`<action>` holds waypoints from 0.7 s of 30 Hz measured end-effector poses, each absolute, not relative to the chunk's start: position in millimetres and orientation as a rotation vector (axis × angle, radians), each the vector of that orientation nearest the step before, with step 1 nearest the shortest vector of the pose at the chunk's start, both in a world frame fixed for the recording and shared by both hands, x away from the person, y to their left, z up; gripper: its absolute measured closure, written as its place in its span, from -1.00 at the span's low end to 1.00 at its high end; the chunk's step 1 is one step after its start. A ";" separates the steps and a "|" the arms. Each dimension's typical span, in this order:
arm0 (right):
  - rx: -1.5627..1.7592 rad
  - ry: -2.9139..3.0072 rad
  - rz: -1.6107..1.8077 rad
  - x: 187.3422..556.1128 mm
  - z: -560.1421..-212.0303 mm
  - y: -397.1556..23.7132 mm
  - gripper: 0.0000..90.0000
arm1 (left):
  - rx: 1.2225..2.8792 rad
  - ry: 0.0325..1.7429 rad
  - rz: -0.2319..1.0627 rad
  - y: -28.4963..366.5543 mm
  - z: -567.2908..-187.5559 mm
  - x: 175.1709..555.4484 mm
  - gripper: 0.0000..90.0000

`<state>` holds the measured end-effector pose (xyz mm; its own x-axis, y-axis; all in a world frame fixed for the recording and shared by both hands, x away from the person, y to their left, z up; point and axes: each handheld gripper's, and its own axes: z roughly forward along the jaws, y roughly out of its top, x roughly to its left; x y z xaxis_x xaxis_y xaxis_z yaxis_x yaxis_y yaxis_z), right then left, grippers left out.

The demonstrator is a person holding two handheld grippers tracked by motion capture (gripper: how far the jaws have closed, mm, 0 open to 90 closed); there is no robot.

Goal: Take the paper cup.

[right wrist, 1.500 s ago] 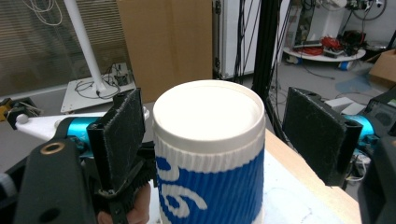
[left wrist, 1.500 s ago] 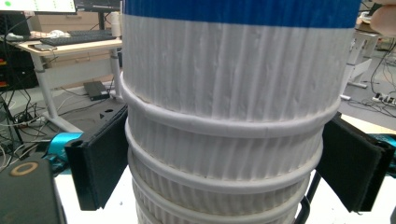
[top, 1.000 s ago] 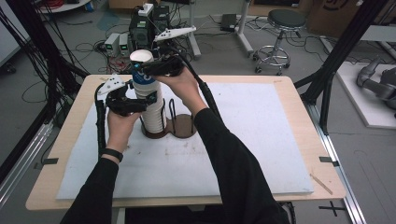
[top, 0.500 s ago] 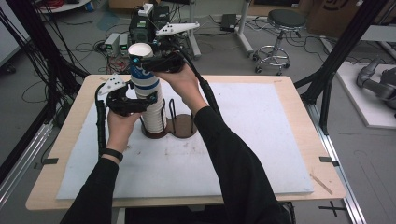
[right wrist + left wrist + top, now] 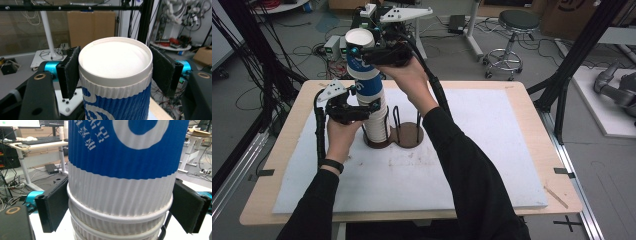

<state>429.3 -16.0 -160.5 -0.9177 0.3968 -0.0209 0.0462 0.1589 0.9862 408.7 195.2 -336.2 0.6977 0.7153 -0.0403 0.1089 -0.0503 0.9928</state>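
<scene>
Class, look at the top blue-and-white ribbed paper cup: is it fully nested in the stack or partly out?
Partly out. The top blue-and-white ribbed paper cup stands well above the white cup stack, its blue band exposed.

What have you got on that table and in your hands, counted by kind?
Tongs: 2, left and right, both clamped on the cups
Stack of paper cups: 1; the number of nested cups cannot be told
Brown cup stand: 1
White mat: 1
Wooden table: 1
Total: 6
</scene>
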 end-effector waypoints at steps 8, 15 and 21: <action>0.394 2.130 1.860 419.4 -145.7 -26.2 -0.32 | 1.568 0.693 0.563 195.3 -336.3 408.9 -0.74; 0.390 2.110 1.886 408.6 -138.2 -50.9 -0.32 | 1.564 0.698 0.569 194.8 -336.5 409.1 -0.74; 0.398 2.120 1.859 403.1 -144.5 -74.5 -0.32 | 1.568 0.697 0.569 195.0 -336.1 408.6 -0.74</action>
